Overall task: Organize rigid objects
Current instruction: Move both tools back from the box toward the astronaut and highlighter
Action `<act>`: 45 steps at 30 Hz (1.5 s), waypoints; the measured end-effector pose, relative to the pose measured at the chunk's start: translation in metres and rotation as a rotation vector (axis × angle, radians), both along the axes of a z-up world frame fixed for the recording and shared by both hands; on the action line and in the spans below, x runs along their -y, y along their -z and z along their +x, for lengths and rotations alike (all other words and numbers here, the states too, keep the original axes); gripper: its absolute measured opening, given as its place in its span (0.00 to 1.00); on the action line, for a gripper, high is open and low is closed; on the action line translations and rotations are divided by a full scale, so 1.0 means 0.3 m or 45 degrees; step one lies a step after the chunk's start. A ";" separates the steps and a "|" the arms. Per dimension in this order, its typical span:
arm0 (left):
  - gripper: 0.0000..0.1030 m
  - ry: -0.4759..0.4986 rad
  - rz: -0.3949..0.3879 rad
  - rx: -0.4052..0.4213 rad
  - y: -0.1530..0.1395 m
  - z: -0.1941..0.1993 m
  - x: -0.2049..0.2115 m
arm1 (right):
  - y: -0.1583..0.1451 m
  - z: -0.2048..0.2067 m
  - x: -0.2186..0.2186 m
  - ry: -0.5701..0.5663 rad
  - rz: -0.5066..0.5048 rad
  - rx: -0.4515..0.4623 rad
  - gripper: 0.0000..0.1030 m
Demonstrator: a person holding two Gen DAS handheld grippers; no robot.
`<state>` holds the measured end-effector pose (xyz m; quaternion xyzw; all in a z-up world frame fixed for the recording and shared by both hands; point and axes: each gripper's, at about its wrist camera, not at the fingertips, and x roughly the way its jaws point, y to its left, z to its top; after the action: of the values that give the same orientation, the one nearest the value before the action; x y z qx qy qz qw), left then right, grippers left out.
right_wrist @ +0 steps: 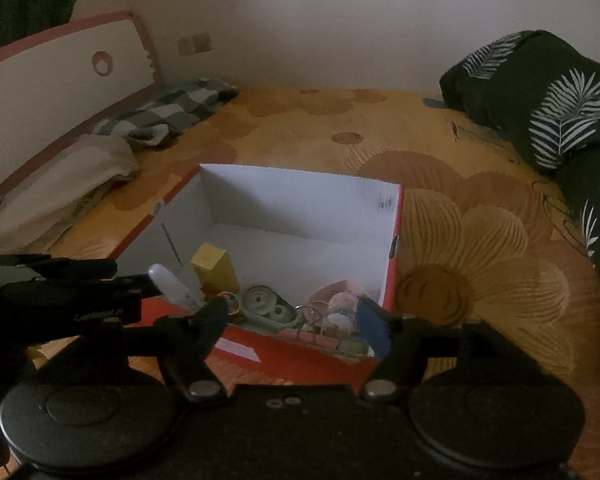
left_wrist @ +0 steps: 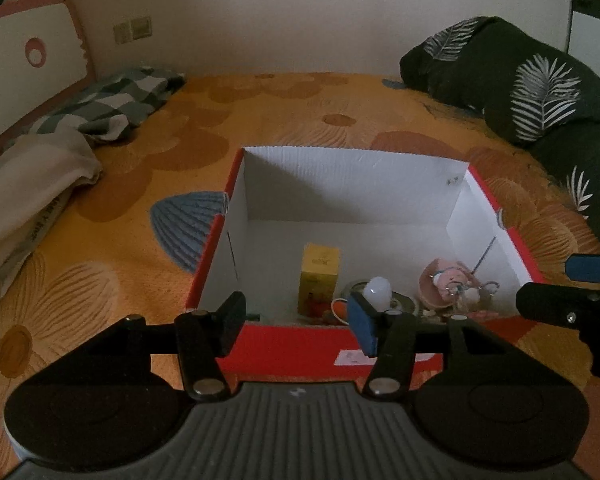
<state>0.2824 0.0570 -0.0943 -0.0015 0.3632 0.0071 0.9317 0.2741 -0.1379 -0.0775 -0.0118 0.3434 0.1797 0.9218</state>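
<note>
1. The left gripper (left_wrist: 298, 322) was seen spread above the near wall of the box (left_wrist: 292, 344), nothing pinched between its fingers.
2. The right gripper (right_wrist: 296, 326) was also held spread, empty, over the box's near right corner.
3. A white capsule-shaped piece (right_wrist: 174, 286) was seen just past the left gripper's tip, at the box's near left side; whether it rested on anything could not be told.
4. Inside the box, a yellow carton (left_wrist: 319, 280) was stood upright near the front, left of centre.
5. A green tape dispenser (right_wrist: 266, 306) was lying beside the carton, with key rings (right_wrist: 312, 312) and a pink figure (left_wrist: 446, 282) toward the right wall.
6. Pink and green clips (right_wrist: 332, 342) were packed against the near wall under the right gripper.
7. The back half of the box floor was left bare, its white walls standing upright.
8. The box was set on an orange bedspread (left_wrist: 292, 116), with open room behind it; a dark quilt (left_wrist: 532, 92) was piled at right, pillows (left_wrist: 112, 104) at left.
</note>
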 end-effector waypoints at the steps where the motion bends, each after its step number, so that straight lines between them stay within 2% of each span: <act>1: 0.54 0.000 -0.004 0.004 -0.006 -0.011 0.002 | -0.007 -0.009 0.002 -0.005 0.006 0.004 0.70; 4: 0.54 0.016 -0.017 0.016 -0.025 -0.047 0.011 | -0.023 -0.037 0.013 -0.014 0.024 0.013 0.71; 6: 0.54 0.036 -0.027 0.024 -0.038 -0.072 0.020 | -0.030 -0.055 0.024 -0.021 0.037 0.015 0.76; 9: 0.54 0.056 -0.024 0.033 -0.049 -0.109 0.039 | -0.035 -0.083 0.043 -0.022 0.051 0.017 0.78; 17: 0.54 0.125 -0.057 0.045 -0.065 -0.217 0.084 | -0.038 -0.156 0.106 -0.019 0.037 0.016 0.85; 21: 0.65 0.168 -0.062 0.052 -0.060 -0.273 0.106 | -0.023 -0.189 0.153 -0.014 0.032 -0.003 0.88; 27: 0.67 0.225 -0.067 0.051 -0.041 -0.341 0.145 | 0.007 -0.233 0.215 0.004 0.026 -0.022 0.93; 31: 0.78 0.236 -0.077 0.072 -0.023 -0.379 0.169 | 0.037 -0.254 0.242 0.013 0.023 -0.043 0.94; 34: 0.79 0.246 -0.080 0.069 0.000 -0.398 0.189 | 0.065 -0.264 0.257 0.024 0.020 -0.067 1.00; 45: 0.79 0.295 -0.047 -0.036 0.157 -0.422 0.295 | 0.215 -0.259 0.287 0.076 0.039 -0.217 1.00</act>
<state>0.1559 -0.0316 -0.1414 0.0234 0.3741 -0.1072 0.9209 0.1963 -0.2239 -0.1421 0.0279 0.4180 0.1578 0.8942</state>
